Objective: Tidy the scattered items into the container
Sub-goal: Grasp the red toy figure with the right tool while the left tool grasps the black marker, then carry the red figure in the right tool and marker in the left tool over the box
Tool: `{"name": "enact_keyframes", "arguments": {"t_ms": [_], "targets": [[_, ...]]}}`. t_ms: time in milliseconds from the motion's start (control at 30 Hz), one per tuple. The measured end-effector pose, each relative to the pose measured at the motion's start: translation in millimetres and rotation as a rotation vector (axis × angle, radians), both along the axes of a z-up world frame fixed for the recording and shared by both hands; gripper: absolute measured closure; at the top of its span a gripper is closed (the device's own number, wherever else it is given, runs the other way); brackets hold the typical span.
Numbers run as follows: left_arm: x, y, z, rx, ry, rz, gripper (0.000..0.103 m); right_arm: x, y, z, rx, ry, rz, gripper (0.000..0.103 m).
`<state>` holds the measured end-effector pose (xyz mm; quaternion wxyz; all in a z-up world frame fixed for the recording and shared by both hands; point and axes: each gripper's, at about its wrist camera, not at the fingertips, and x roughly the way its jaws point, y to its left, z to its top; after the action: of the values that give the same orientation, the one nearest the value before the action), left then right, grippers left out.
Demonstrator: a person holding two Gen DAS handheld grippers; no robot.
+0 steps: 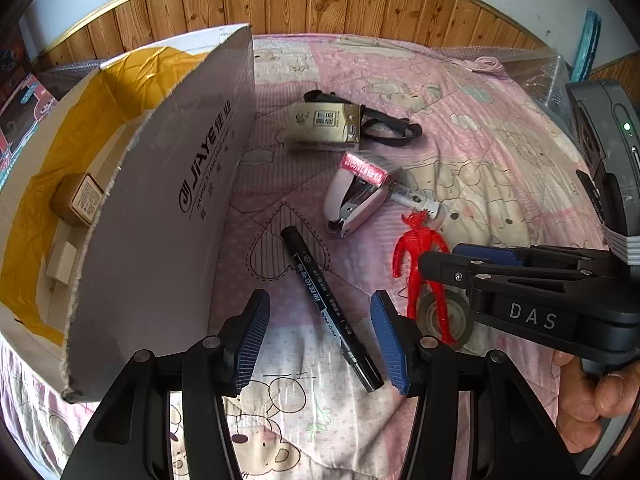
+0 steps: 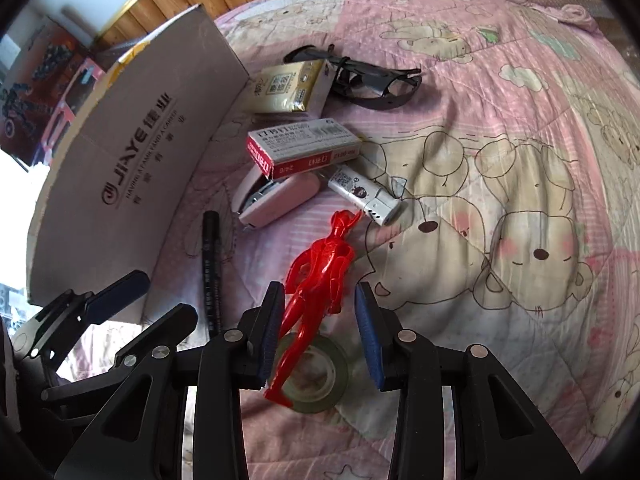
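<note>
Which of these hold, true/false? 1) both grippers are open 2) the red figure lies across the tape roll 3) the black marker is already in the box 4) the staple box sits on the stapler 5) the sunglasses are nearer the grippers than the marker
1) True. The left gripper and right gripper are both open, holding nothing.
2) True. The red figure has its legs over the tape roll.
3) False. The black marker lies on the quilt, outside the cardboard box.
4) True. The staple box rests on the pink stapler.
5) False. The sunglasses are farther away, beside the tissue pack.
</note>
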<state>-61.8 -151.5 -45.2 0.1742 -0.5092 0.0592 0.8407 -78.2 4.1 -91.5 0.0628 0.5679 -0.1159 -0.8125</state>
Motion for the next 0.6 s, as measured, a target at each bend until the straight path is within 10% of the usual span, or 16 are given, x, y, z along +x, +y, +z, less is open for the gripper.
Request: {"name": "enact_keyframes", "arguments": {"t_ms": [233, 333, 600], "targets": [[-13, 7, -42, -0.055, -0.020, 0.018, 0.051, -3, -2, 8, 0.029, 0.017, 0.020, 0.083], [-14, 3, -37, 0.023, -0.043, -0.014, 0.089, -3, 7, 21, 0.009, 0.035, 0.001, 0.084], [-11, -10, -17, 0.104, -0.037, -0.048, 0.089, 1, 26, 35, -0.064, 0.039, -0.018, 0.087]]}}
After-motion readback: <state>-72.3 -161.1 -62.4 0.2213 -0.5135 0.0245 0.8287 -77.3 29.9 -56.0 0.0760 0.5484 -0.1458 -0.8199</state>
